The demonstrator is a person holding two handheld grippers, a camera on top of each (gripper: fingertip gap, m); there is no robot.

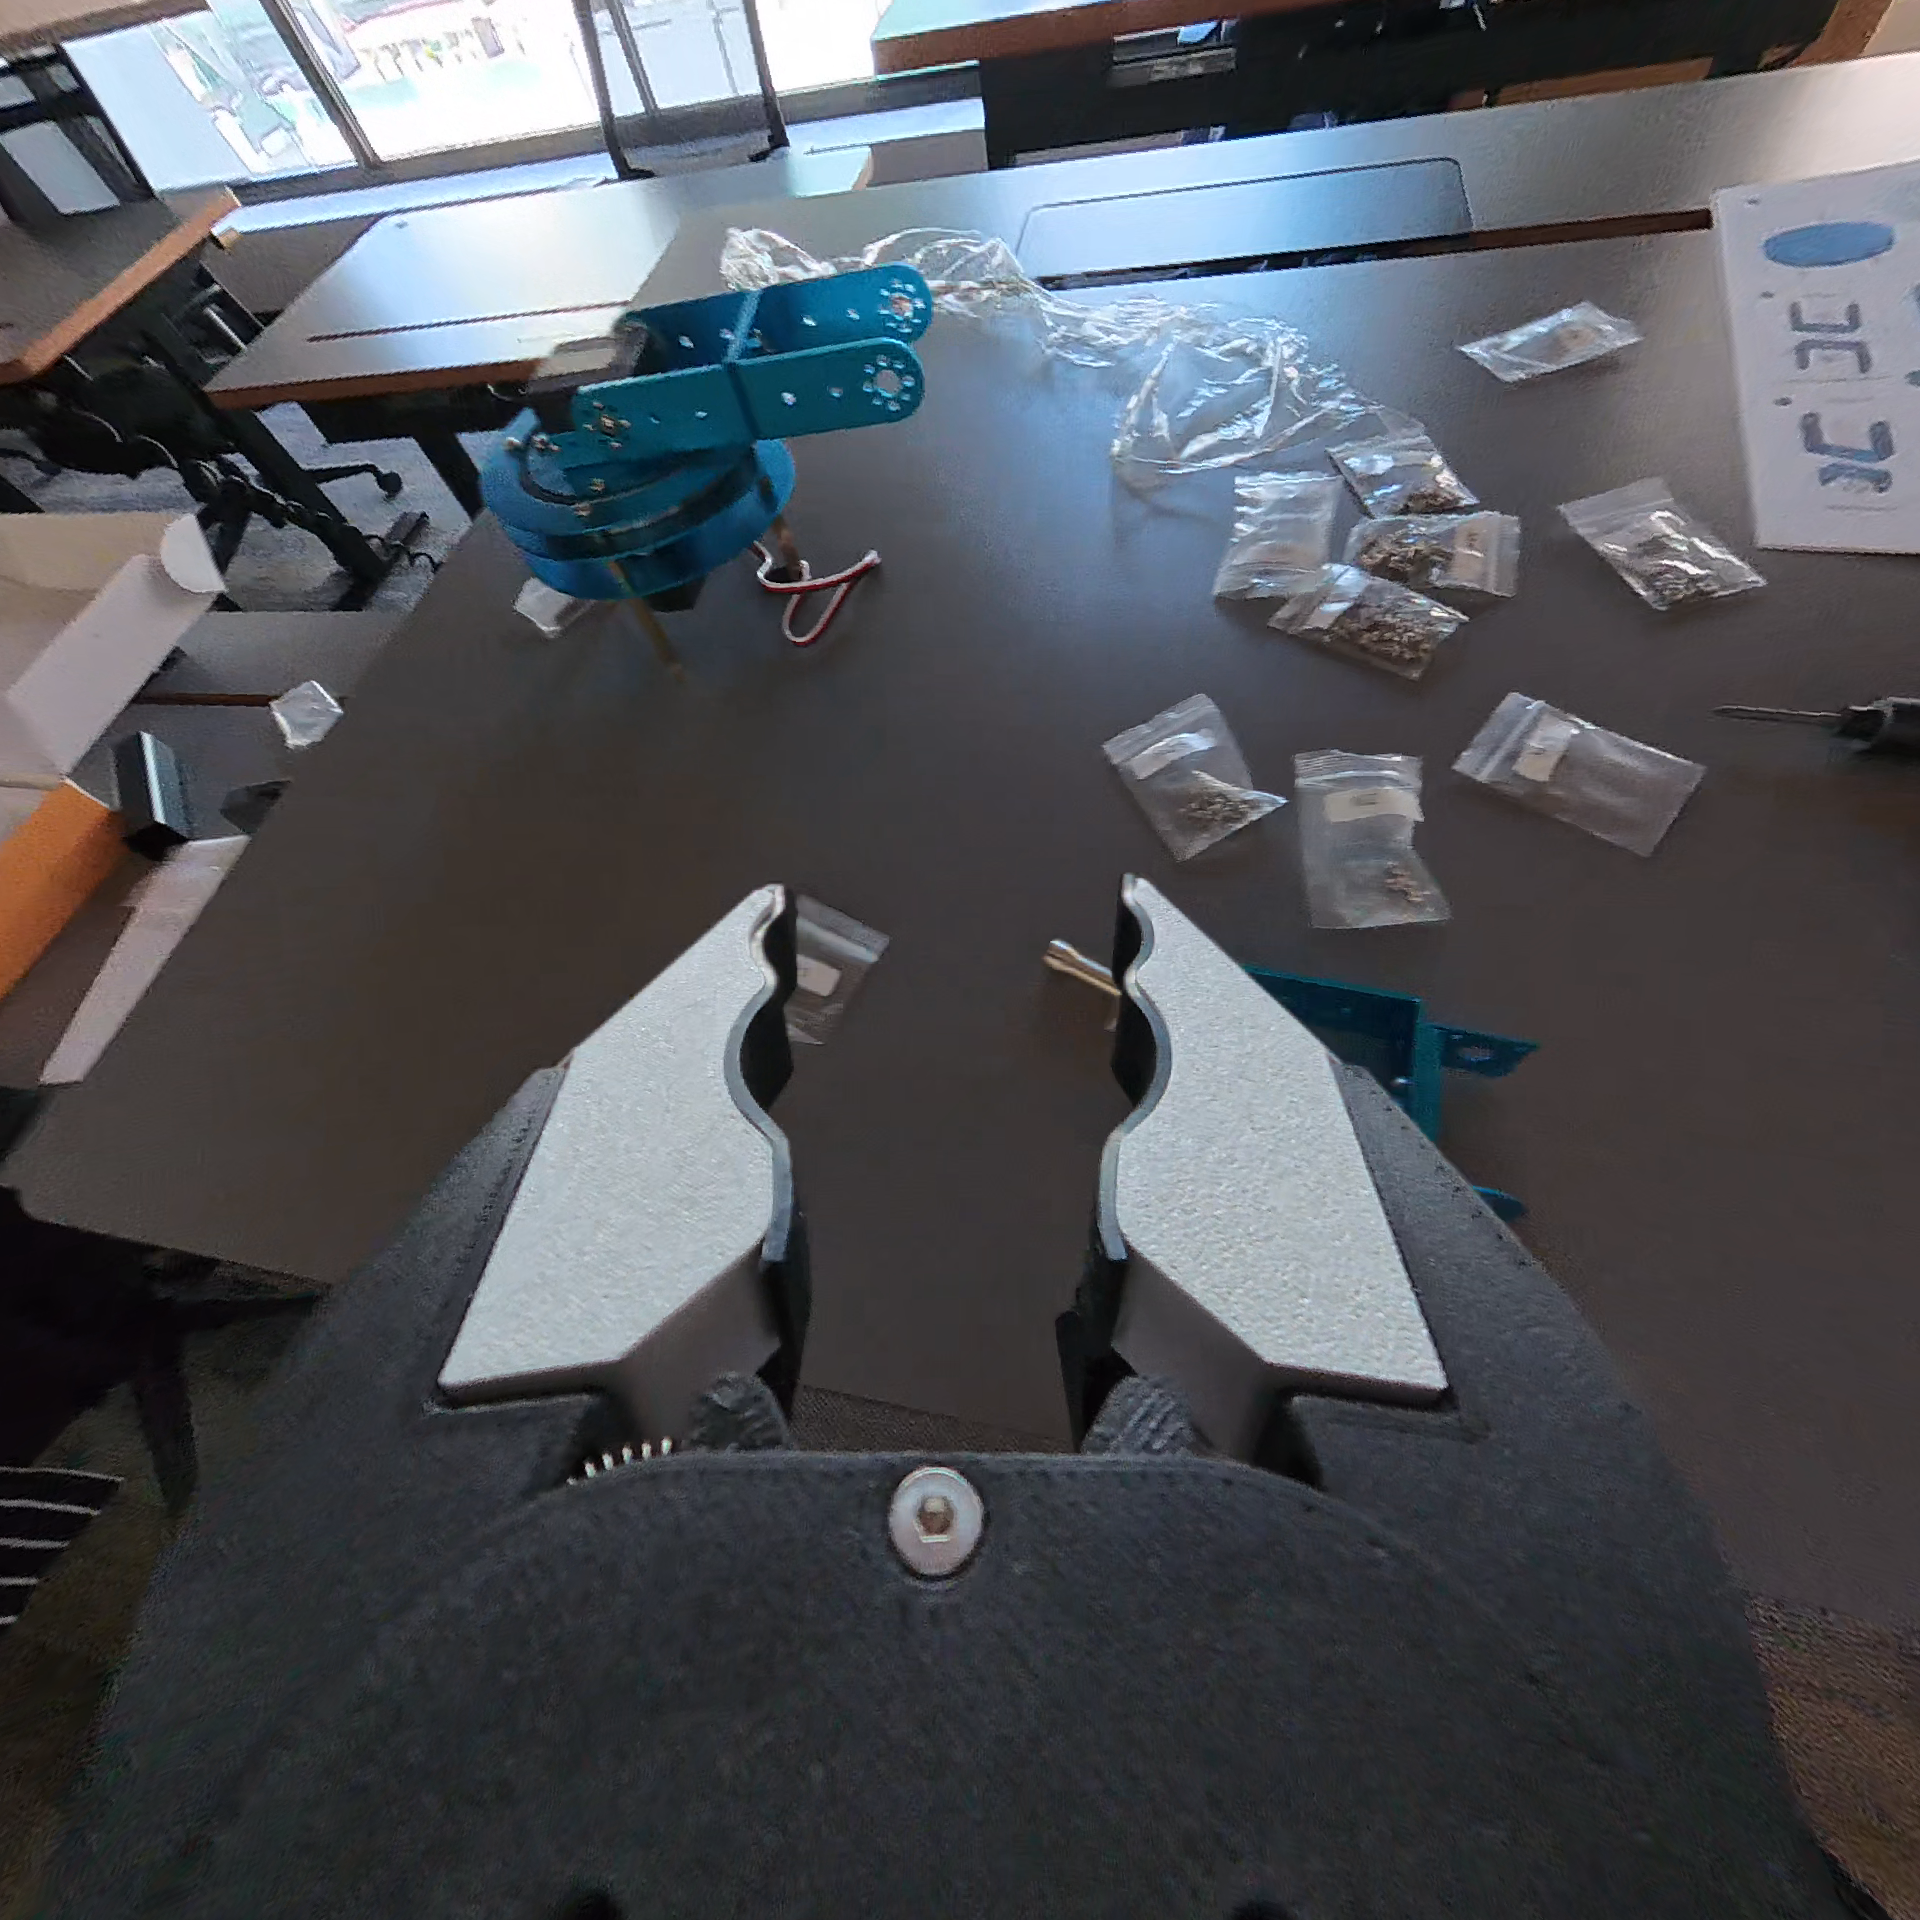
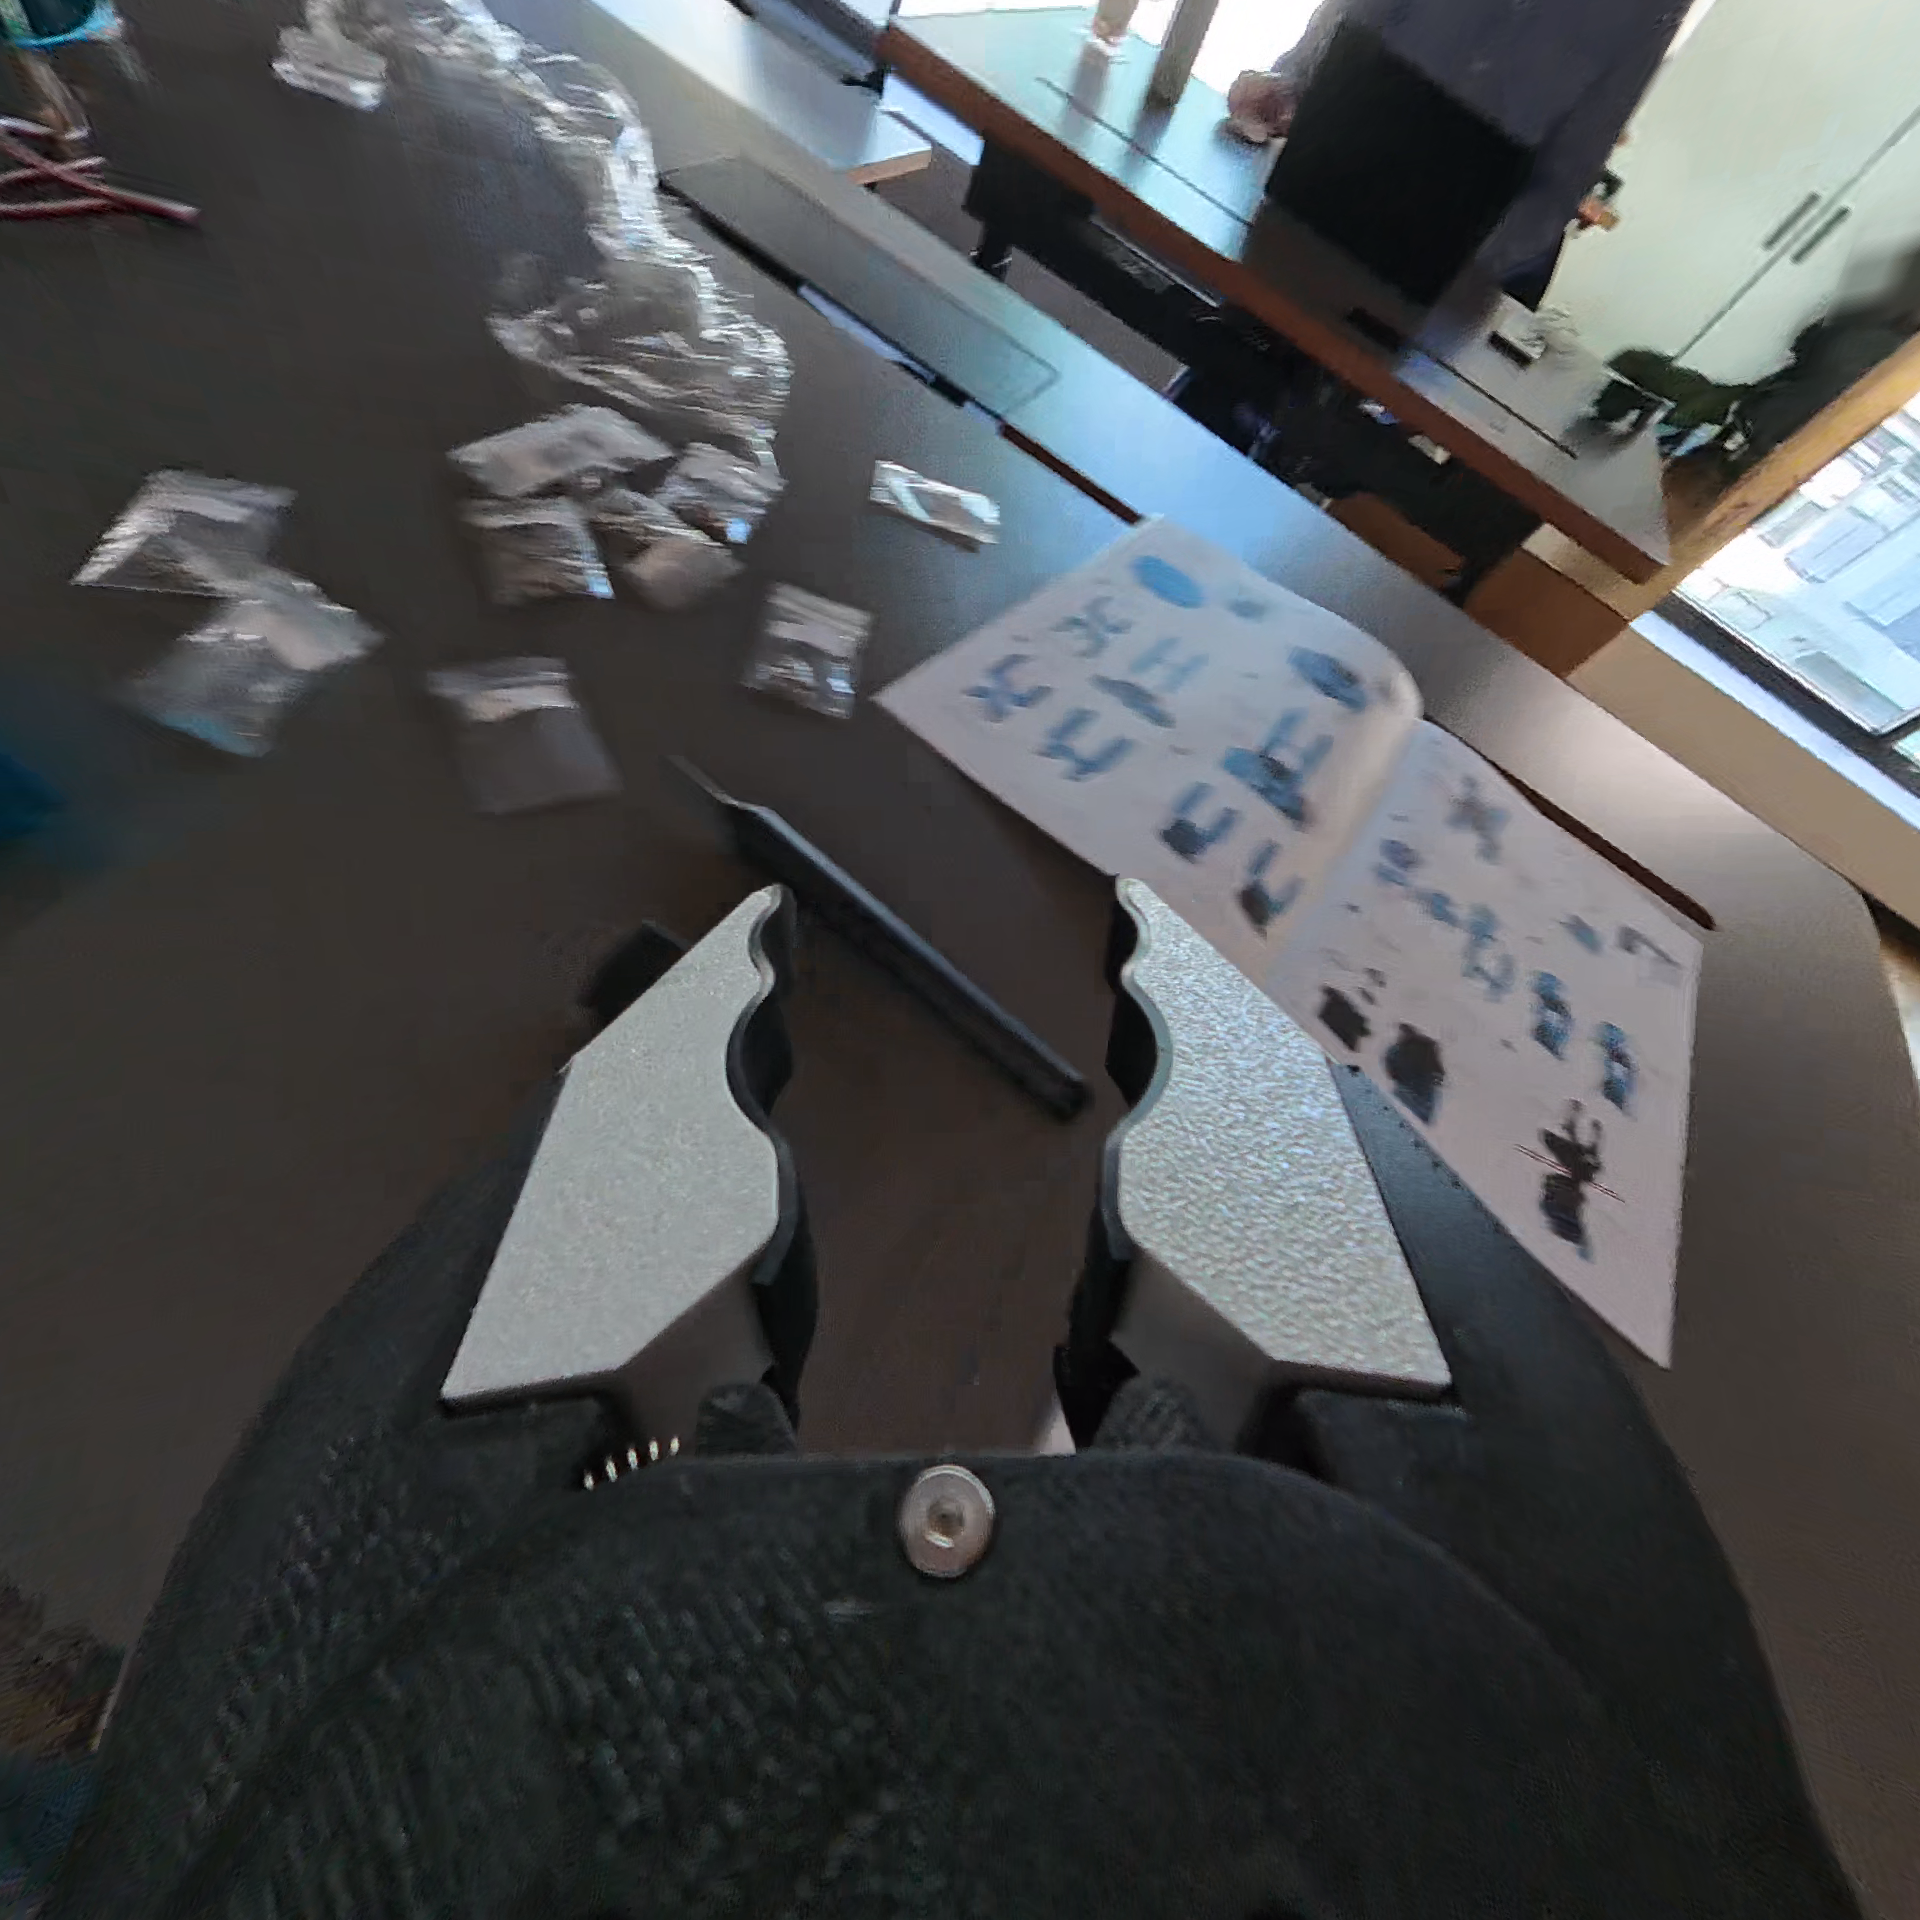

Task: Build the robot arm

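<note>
My left gripper (image 1: 951,914) is open and empty above a dark table (image 1: 935,748). A small clear bag (image 1: 831,961) lies by its left fingertip, a small metal part (image 1: 1075,961) by its right fingertip, and a blue metal bracket (image 1: 1382,1049) just right of that finger. A half-built blue metal arm on a round base (image 1: 675,447) stands far left. My right gripper (image 2: 951,914) is open and empty over a black screwdriver (image 2: 894,935) that lies between and beyond its fingertips. An open instruction booklet (image 2: 1351,883) lies to its right.
Several small clear bags of screws (image 1: 1371,561) and crumpled clear plastic wrap (image 1: 1143,343) lie across the table's right half, also in the right wrist view (image 2: 592,520). A white box (image 1: 94,634) sits off the left edge. Other desks and a person (image 2: 1455,125) stand behind.
</note>
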